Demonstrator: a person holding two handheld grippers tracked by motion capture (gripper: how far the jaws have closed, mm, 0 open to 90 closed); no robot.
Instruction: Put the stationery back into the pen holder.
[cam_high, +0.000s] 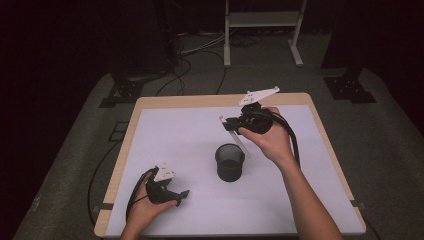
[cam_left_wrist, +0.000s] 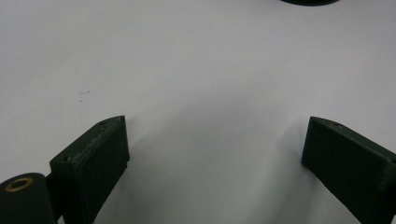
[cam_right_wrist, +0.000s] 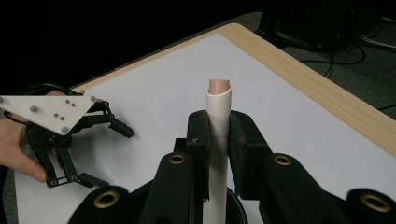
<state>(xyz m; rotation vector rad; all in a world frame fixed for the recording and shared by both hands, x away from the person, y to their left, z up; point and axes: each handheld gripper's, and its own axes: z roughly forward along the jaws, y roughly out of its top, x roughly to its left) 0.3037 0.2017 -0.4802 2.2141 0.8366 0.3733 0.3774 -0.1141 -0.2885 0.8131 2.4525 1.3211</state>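
White plastic tube (cam_right_wrist: 218, 135): light, stiff, prob slick; R gripper (cam_right_wrist: 218, 140) clamped mid-shaft, above mesh cup (cam_high: 230, 162). L gripper (cam_left_wrist: 215, 154) jaws apart, left of cup.

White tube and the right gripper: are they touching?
Touching. The right gripper view shows the right gripper with both jaws pressed against the white tube.

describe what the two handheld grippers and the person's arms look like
Both grippers are black. The left gripper and the right gripper each carry a white three-cornered plate on top, studded with small grey dots, and a black cable looping back past the wrist. The jaws are flat black blocks on linked arms with brass-ringed pivots. The person's forearms are bare, with no sleeves, gloves or watch visible.
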